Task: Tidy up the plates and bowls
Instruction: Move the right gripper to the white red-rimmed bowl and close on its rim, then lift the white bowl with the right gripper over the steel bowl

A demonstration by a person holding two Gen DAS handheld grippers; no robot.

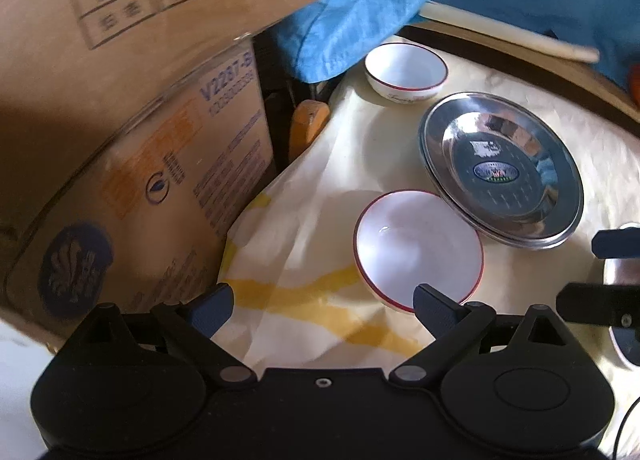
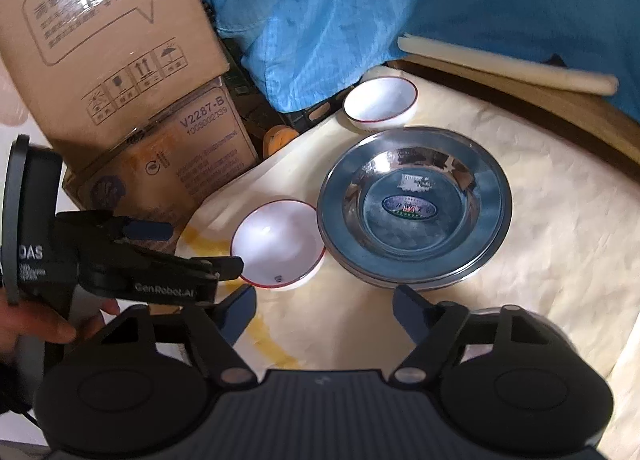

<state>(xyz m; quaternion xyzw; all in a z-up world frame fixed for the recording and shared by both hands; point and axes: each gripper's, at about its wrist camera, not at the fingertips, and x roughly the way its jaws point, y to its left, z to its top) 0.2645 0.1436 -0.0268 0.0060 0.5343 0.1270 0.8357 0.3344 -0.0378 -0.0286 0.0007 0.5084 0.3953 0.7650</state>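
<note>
Shows the left claw [image 1: 324,312] released and empty, tilted down over the cream tablecloth [image 1: 304,180], with the near white bowl [image 1: 418,250] just ahead of its right finger, so close that the fingertip overlaps the red rim; cannot tell whether touching. Looks like lining up to pinch that rim, since a thin wall suits a two-finger hold better than the wide body. Shows the right claw [image 2: 326,312] likewise unclenched, gripping nothing, with only bare cloth between the fingers and the steel plates [image 2: 414,204] just ahead, slightly to its right. Appears to be two plates nested with rims aligned, so probably already sorted. Finds the far white bowl [image 2: 380,102] beyond the plates from either claw, near the table's back edge beside the hanging blue cloth [image 2: 340,20]. Suggests nesting one bowl in the other as the remaining work. Worth minding the cardboard boxes [image 1: 120,140] crowding the left claw's left side, limiting swing room there.
</note>
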